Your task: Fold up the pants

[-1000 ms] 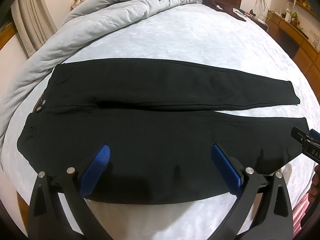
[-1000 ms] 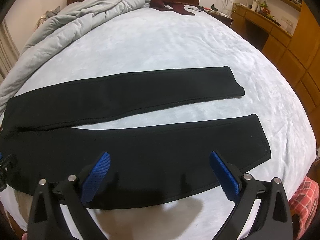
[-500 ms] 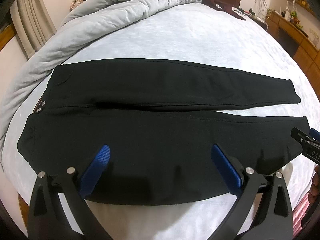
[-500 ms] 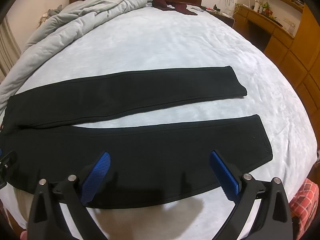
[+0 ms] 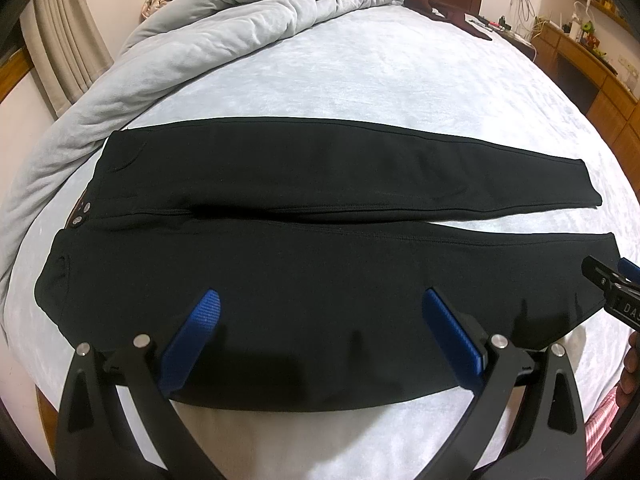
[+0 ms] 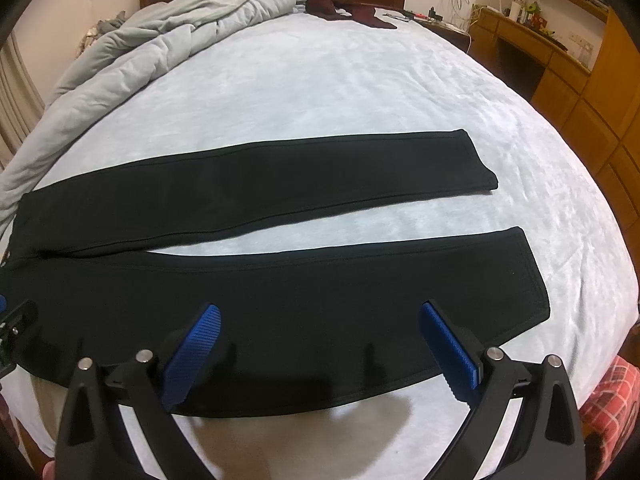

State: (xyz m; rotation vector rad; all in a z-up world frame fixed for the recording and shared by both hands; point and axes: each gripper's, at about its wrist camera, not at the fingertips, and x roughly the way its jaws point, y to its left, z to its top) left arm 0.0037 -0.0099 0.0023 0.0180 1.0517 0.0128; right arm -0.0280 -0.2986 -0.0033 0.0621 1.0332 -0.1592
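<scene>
Black pants (image 5: 304, 216) lie flat on the bed, waist to the left, both legs running right, slightly apart. In the right wrist view the pants (image 6: 280, 292) show both leg hems at the right. My left gripper (image 5: 320, 304) is open and empty, hovering over the near leg's thigh by the near edge. My right gripper (image 6: 320, 316) is open and empty over the near leg's lower part. The right gripper's tip also shows in the left wrist view (image 5: 612, 292).
The bed sheet (image 5: 400, 80) is pale grey. A rumpled grey duvet (image 5: 224, 32) lies along the far left. Dark red clothing (image 6: 352, 10) sits near the wooden headboard. A wooden desk and cabinets (image 6: 560, 60) stand to the right of the bed.
Both grippers have eased slightly back and up from the pants. The pants have not moved.
</scene>
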